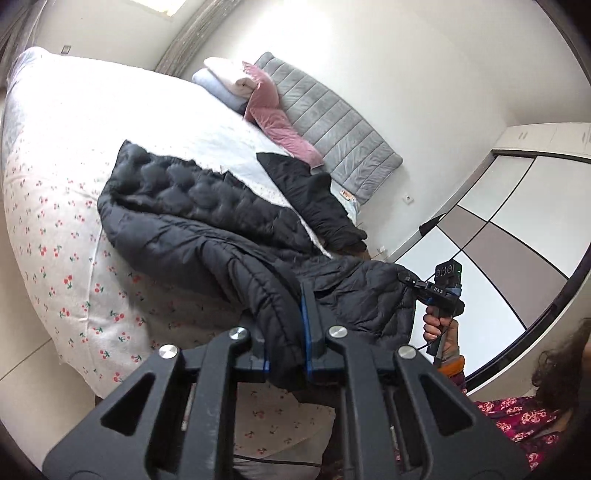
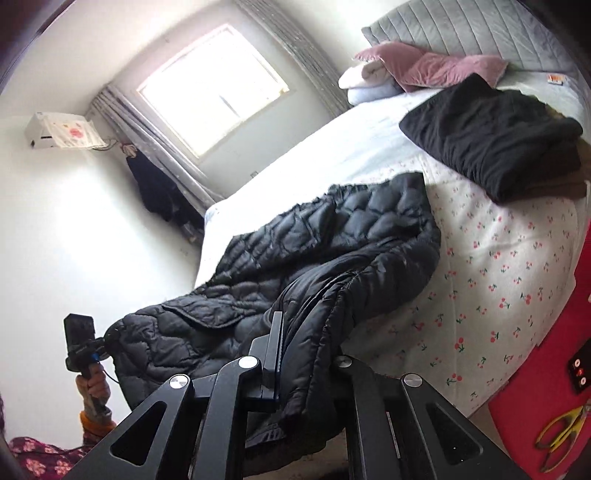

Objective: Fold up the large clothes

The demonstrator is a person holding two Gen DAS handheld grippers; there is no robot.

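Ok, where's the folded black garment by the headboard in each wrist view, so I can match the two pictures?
Left wrist: the black garment lies right of centre, beyond the puffer coat, below the pink pillow.
Right wrist: the black garment sits upper right, beyond the coat on the cherry-print sheet.
Shared landmark: the grey headboard, behind the pink pillow in both views.

A black quilted puffer coat (image 1: 192, 221) sprawls crumpled across the cherry-print bed (image 1: 66, 258), its upper part flat on the sheet. Its near edge hangs lifted off the bed's foot.
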